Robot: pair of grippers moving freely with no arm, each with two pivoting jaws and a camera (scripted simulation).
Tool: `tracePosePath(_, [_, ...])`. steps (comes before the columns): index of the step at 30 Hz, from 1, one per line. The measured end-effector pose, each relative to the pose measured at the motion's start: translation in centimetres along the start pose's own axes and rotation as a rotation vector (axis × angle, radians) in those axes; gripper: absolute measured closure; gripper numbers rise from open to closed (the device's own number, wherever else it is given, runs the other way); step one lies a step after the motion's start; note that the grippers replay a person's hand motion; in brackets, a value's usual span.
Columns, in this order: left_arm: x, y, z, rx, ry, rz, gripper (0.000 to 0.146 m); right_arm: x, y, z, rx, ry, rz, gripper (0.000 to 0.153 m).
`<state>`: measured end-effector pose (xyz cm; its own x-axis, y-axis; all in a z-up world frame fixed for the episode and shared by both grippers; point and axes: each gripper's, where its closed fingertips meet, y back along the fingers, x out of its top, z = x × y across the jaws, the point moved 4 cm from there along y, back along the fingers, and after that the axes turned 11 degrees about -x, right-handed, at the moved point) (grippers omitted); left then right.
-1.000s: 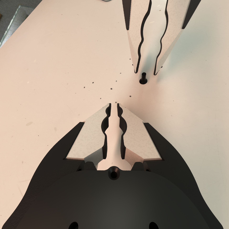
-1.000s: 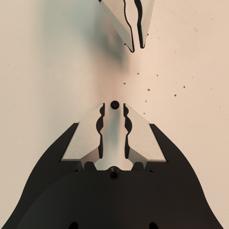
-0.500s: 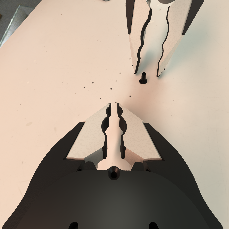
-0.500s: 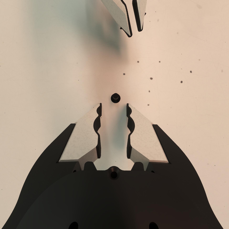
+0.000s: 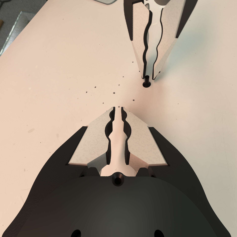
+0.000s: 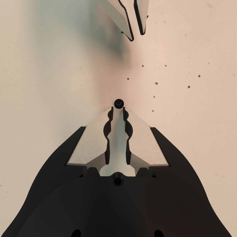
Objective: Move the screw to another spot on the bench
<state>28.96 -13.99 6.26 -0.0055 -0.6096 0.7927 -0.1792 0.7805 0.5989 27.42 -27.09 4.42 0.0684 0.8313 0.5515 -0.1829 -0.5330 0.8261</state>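
Note:
A small black screw (image 5: 146,83) stands head-down on the pale bench (image 5: 64,64), stem up. My right gripper (image 5: 148,77) comes down on it from the far side and has closed to a narrow gap around the stem top. In the right wrist view the screw (image 6: 118,103) sits just at the tips of the right gripper (image 6: 118,108). My left gripper (image 5: 118,108) is empty, its jaws at a thin slit, hovering a short way in front of the screw. It also shows at the top of the right wrist view (image 6: 137,36).
Dark specks (image 5: 114,93) dot the bench between the two grippers. The bench's left edge (image 5: 16,38) runs diagonally at the upper left, with grey floor beyond. A glassy object (image 5: 106,1) pokes in at the top edge.
The right gripper has dropped back toward the screw and narrowed its jaws from wide to a tight gap around the stem. The screw and the left gripper have not moved.

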Motion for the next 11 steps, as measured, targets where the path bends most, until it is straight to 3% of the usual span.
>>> tracePosePath(11, [3.9, 0.8, 2.4, -0.025, -0.297, 0.179, 0.122, 3.0, 3.8, 0.5, 0.124, 0.023, 0.109, 0.138])
